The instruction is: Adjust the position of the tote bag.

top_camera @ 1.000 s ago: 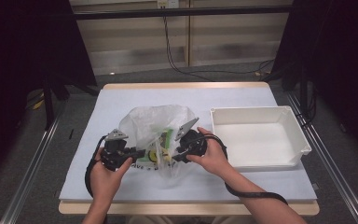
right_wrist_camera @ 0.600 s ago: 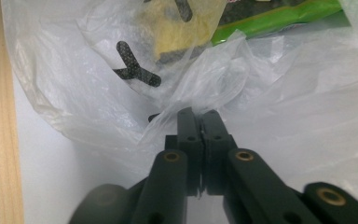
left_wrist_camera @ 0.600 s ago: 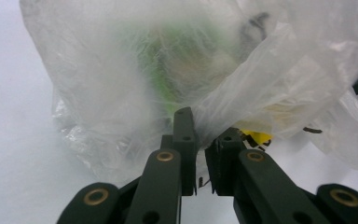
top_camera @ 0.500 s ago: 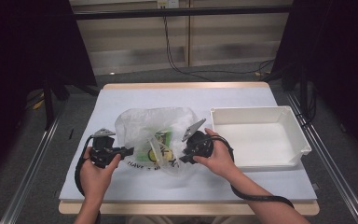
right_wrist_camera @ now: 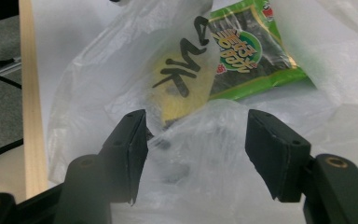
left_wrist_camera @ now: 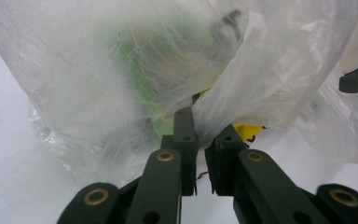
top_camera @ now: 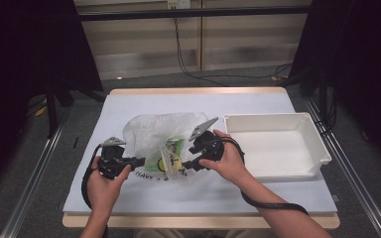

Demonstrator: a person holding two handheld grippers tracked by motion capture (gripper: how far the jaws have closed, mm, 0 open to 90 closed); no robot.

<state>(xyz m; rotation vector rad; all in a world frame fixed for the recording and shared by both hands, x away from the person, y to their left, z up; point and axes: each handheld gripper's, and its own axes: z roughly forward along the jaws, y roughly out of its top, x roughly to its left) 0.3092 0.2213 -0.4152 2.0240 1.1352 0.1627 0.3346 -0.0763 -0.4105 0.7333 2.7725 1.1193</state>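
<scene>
Left gripper (top_camera: 138,161): jaws nearly together, pinching a fold of the thin plastic bag (top_camera: 151,131) at its left edge; in the left gripper view the film (left_wrist_camera: 121,84) bunches right at the jaw tips. The person's left hand (top_camera: 104,181) holds it low over the table.

Right gripper (top_camera: 187,165): jaws have just been opening and stand well apart. In the right gripper view crumpled bag film (right_wrist_camera: 191,154) lies between them, and the pads are not pressing on it. The right hand (top_camera: 230,161) holds this gripper at the bag's right side.

The bag sits on the white table cover (top_camera: 144,101), left of centre, between the two grippers (black lettering shows on the film). Inside it: a green snack packet (right_wrist_camera: 247,51) and a yellow item (right_wrist_camera: 177,88), seen partly through the plastic.

A white tray (top_camera: 322,144) stands just right of the right hand, apart from the bag.
</scene>
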